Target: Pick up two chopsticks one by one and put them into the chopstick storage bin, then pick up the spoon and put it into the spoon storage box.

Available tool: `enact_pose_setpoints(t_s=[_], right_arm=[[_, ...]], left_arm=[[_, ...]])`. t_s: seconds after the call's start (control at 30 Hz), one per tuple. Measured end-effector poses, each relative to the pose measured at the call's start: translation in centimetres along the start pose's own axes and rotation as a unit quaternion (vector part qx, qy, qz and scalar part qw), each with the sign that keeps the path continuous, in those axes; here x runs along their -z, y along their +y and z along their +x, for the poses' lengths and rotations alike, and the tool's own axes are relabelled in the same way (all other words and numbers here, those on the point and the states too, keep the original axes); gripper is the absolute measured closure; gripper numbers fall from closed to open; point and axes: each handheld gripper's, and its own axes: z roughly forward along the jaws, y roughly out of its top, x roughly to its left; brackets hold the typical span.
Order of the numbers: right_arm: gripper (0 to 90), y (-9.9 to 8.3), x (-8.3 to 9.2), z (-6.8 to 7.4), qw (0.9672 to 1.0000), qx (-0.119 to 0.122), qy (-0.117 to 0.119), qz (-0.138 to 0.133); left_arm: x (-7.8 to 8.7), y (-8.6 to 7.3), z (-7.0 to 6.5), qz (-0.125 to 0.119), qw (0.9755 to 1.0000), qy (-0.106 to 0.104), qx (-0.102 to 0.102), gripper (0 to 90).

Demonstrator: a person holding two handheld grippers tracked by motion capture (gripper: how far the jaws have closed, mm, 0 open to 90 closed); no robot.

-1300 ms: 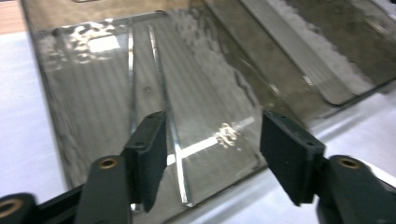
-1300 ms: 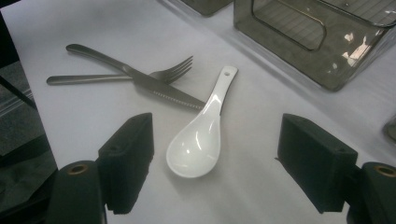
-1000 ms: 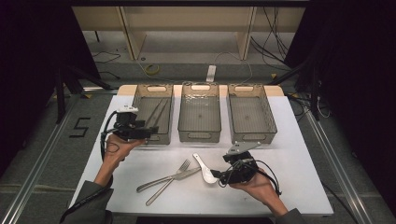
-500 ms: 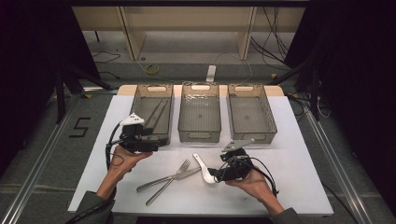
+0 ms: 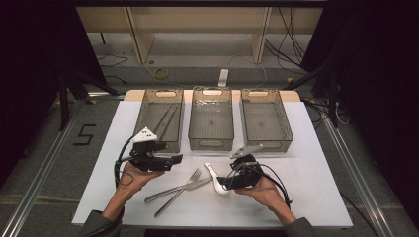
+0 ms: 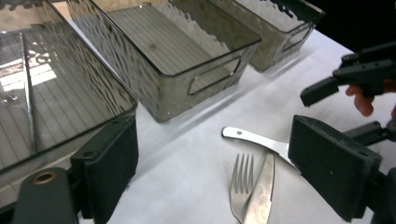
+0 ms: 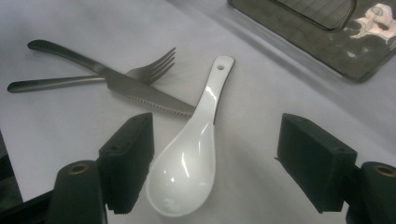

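A white ceramic spoon [image 5: 216, 178] lies on the white table beside a crossed fork [image 5: 191, 177] and knife [image 5: 170, 191]. My right gripper [image 5: 223, 185] is low over the spoon. It is open, and the spoon's bowl [image 7: 184, 172] lies between its jaws, close to the left one. My left gripper [image 5: 177, 159] hovers in front of the left bin [image 5: 142, 114] and points right toward the cutlery. Its jaws have just been opening and stand open with nothing between them. In the left gripper view [image 6: 219, 158] the fork [image 6: 243, 179] and knife [image 6: 262, 184] lie just ahead.
Three clear grey bins stand in a row at the back. The left one holds chopsticks [image 5: 167, 118]. The middle bin [image 5: 211, 143] and the right bin [image 5: 271, 143] look empty. Bare tabletop runs along the near edge and at both sides.
My left gripper has come away from over the left bin, toward the person and a little to the right. The right gripper has hardly moved.
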Motion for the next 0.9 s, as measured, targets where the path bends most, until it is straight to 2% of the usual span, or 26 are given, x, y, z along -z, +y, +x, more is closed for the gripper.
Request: enact_pose_setpoints(t_s=[0.07,0.2,0.3,0.5,0.9], right_arm=[[28.2,0.1,-0.1,0.0,1.0,-0.001,0.0,0.001],[28.1,0.0,-0.1,0.0,1.0,0.0,0.0,0.003],[28.2,0.1,-0.1,0.0,1.0,0.001,-0.001,0.004],[28.2,0.3,-0.5,-0.1,0.9999,-0.003,-0.005,0.008],[34.9,1.2,-2.3,-0.1,0.9991,0.0,-0.011,0.041]], left_arm=[[0.1,-0.2,-0.1,0.001,1.0,-0.002,-0.003,15.6],[0.4,-0.3,-0.5,-0.011,0.9999,0.0,-0.006,15.6],[0.4,-0.5,-0.6,-0.004,1.0,-0.004,-0.005,15.6],[0.7,-0.6,-0.9,-0.006,1.0,-0.006,-0.005,15.5],[1.0,-1.2,-1.2,-0.003,0.9999,-0.002,-0.01,15.3]])
